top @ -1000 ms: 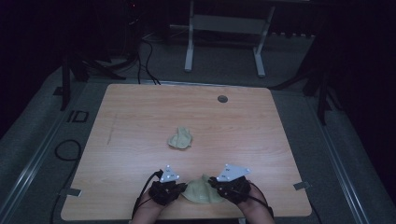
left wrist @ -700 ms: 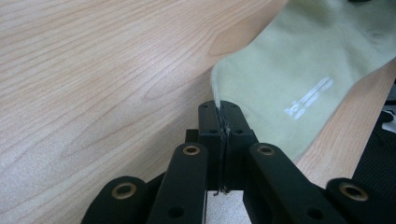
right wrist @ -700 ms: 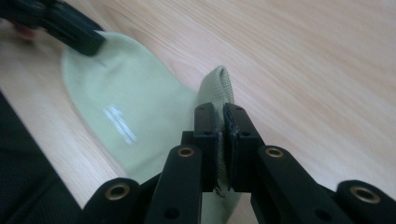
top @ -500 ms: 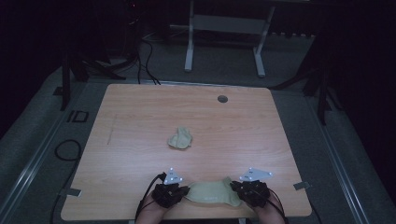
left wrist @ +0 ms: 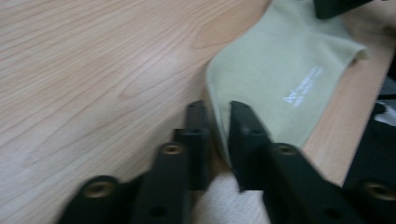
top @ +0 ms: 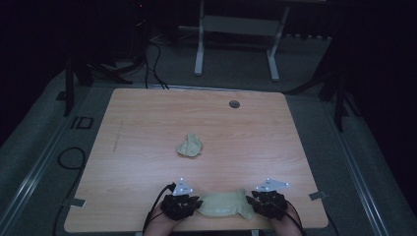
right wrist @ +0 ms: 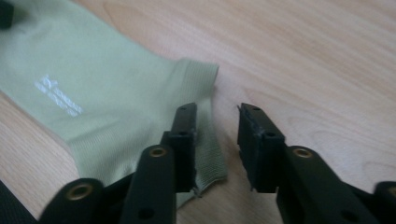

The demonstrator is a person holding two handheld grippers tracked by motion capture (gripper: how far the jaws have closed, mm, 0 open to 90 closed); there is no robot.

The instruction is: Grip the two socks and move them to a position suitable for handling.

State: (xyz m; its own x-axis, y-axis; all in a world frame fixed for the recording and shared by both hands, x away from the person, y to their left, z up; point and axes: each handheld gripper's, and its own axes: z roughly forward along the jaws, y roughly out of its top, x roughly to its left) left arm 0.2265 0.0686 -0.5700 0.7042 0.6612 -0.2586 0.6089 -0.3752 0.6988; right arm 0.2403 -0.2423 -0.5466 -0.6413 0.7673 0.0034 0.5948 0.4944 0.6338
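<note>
We have a pale green sock (top: 225, 204) laid flat at the near edge of the counter (top: 147, 123), a tool at each end.

Our hands are cut off by the bottom of the high view, which is dim, and the small white print on the sock is too blurred to read. The left tool (left wrist: 215, 122) has just been opening; its jaws stand slightly apart astride the sock's edge, not pinching it. The right tool (right wrist: 215, 122) has also just been opening, jaws parted over the ribbed cuff end, one jaw above the cloth, nothing gripped. A second, crumpled sock (top: 190, 145) lies well apart at the counter's middle.
</note>
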